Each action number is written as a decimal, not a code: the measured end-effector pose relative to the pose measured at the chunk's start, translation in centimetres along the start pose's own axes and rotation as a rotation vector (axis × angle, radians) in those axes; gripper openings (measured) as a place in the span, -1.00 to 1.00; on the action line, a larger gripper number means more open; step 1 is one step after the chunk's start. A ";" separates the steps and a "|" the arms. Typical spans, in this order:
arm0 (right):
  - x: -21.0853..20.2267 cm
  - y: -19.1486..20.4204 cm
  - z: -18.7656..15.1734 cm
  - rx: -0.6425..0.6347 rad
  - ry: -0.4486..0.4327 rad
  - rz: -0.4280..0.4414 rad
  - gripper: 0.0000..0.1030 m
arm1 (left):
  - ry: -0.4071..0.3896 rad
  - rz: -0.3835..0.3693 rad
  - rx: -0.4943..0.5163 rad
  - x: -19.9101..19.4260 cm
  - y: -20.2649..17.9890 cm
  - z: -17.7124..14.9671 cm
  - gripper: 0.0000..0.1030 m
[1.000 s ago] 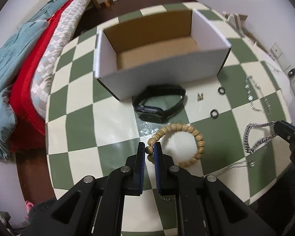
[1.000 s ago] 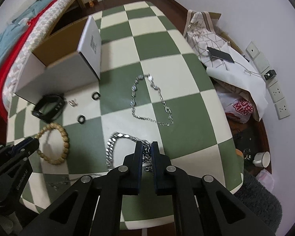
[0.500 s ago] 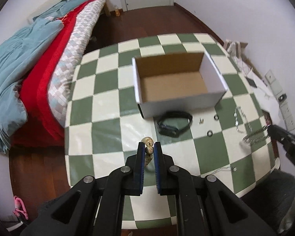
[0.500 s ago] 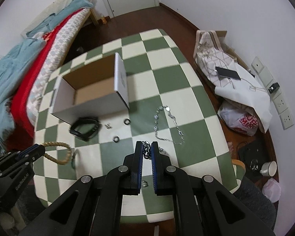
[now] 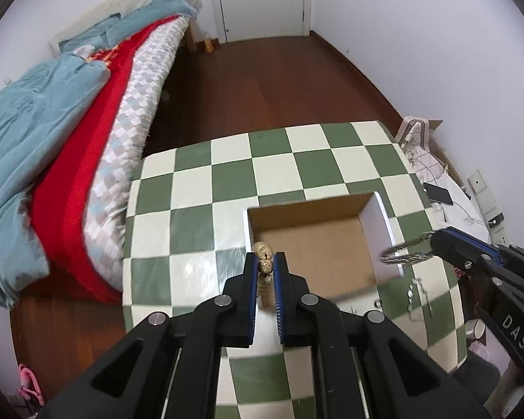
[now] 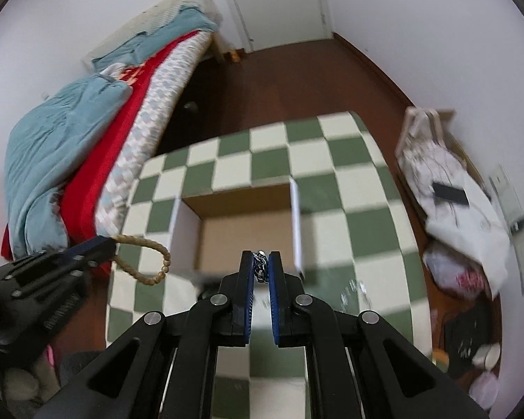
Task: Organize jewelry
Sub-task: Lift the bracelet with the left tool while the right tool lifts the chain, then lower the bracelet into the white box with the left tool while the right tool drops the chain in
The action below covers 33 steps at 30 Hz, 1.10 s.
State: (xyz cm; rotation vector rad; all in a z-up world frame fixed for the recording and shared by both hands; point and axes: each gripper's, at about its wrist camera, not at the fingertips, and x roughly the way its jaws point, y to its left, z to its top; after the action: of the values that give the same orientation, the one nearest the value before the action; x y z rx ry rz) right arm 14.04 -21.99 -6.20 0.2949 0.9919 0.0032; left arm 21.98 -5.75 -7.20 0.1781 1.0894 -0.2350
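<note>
My left gripper (image 5: 265,265) is shut on the wooden bead bracelet (image 5: 264,259) and holds it in the air over the near left rim of the open white cardboard box (image 5: 311,244). From the right wrist view the bracelet (image 6: 146,262) hangs as a loop from the left gripper (image 6: 111,244). My right gripper (image 6: 261,267) is shut on the silver chain bracelet (image 6: 261,264), high over the box (image 6: 241,234). In the left wrist view the chain (image 5: 403,253) hangs from the right gripper (image 5: 433,242) at the box's right wall.
The box stands on a green and white checkered table (image 5: 227,178). A thin silver necklace (image 5: 417,296) lies on the table right of the box. A bed with red and blue covers (image 5: 70,160) is to the left. Bags and a phone (image 5: 436,193) lie by the right wall.
Both grippers have lifted their bracelets off the table and risen high, moving forward over the box. The watch and rings on the table have dropped out of view.
</note>
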 end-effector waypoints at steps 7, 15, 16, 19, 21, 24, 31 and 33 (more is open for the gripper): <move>6.6 1.3 5.4 0.026 0.106 0.083 -0.83 | 0.108 -0.094 -0.095 5.7 2.0 2.7 -0.88; 13.5 1.1 7.3 0.066 0.247 0.119 -0.84 | 0.186 -0.180 -0.139 9.2 1.9 4.3 -0.86; 14.0 1.0 7.4 0.065 0.254 0.108 -0.83 | 0.195 -0.179 -0.138 9.5 1.8 4.6 -0.86; 15.3 0.1 7.5 0.093 0.299 0.088 -0.82 | 0.210 -0.158 -0.135 9.9 1.5 4.8 -0.80; 15.9 -0.6 7.4 0.099 0.323 0.053 -0.82 | 0.200 -0.140 -0.128 9.7 1.3 4.9 -0.78; 15.8 -1.2 7.4 0.094 0.333 0.010 -0.44 | 0.167 -0.096 -0.116 8.8 1.3 5.0 -0.10; 12.8 -1.0 6.9 0.002 0.274 -0.128 0.11 | 0.062 0.059 -0.080 6.2 1.6 4.1 1.00; 12.2 -0.8 6.4 -0.036 0.270 -0.180 0.46 | 0.041 0.084 -0.074 5.6 1.8 3.2 1.00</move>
State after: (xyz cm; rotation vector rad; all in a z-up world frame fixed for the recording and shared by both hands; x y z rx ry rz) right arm 25.92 -22.64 -13.24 0.1741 1.2824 -0.1050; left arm 27.72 -5.42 -10.69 0.1629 1.1269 -0.1156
